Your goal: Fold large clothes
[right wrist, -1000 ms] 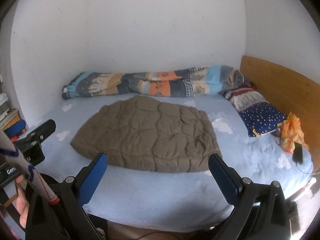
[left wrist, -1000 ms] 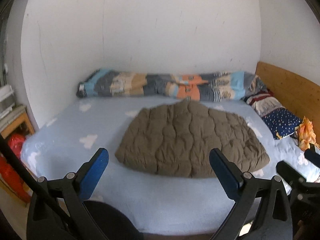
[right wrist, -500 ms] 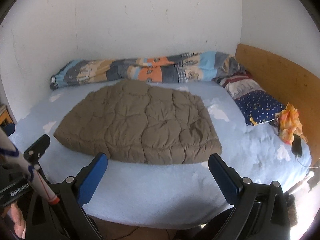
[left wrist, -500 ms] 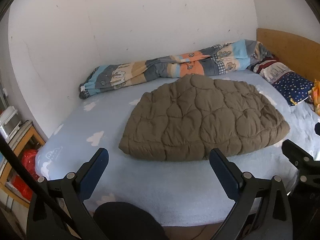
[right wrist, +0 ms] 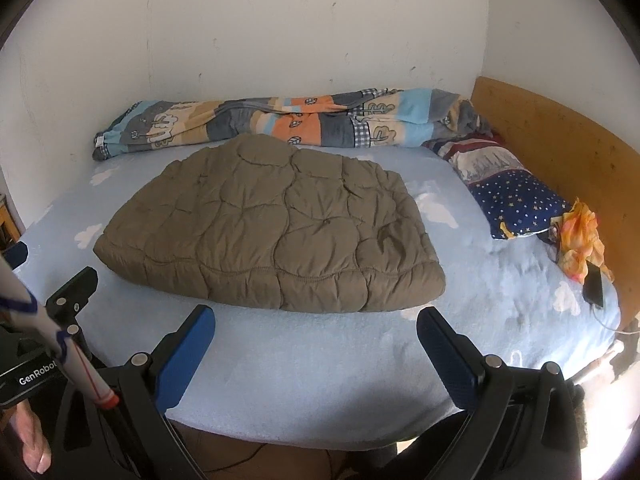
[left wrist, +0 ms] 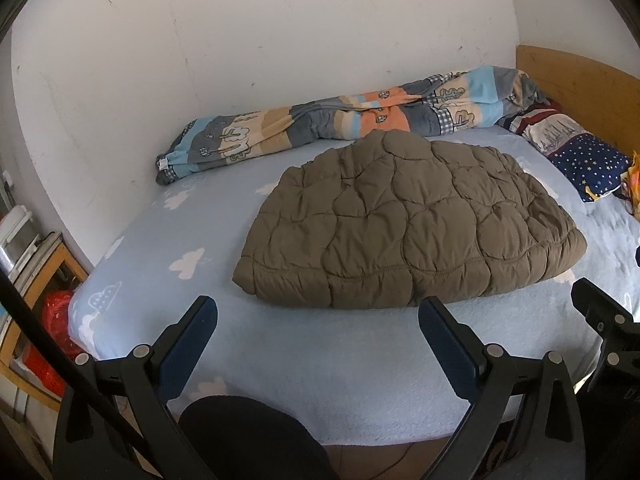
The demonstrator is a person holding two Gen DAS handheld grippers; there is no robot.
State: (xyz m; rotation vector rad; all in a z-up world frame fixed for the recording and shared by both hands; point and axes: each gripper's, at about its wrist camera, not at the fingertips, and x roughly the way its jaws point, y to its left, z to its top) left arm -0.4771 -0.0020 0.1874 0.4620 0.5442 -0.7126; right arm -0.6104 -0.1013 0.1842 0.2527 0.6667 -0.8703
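Note:
A brown quilted padded garment (left wrist: 404, 220) lies folded flat in the middle of the light blue bed sheet (left wrist: 280, 352); it also shows in the right wrist view (right wrist: 272, 224). My left gripper (left wrist: 316, 320) is open and empty, held above the bed's near edge, short of the garment's near hem. My right gripper (right wrist: 314, 328) is open and empty too, just short of the same hem. Neither touches the garment. The right gripper's side shows at the right edge of the left wrist view (left wrist: 600, 312).
A rolled patterned quilt (right wrist: 280, 120) lies along the wall behind the garment. Pillows (right wrist: 516, 200), an orange cloth (right wrist: 580, 236) and a phone (right wrist: 594, 286) sit by the wooden headboard (right wrist: 560, 140). A wooden shelf with red bags (left wrist: 44, 312) stands left of the bed.
Both grippers have come closer to the bed and tilted down, so the garment looks larger and nearer. Both stay open. The garment has not moved.

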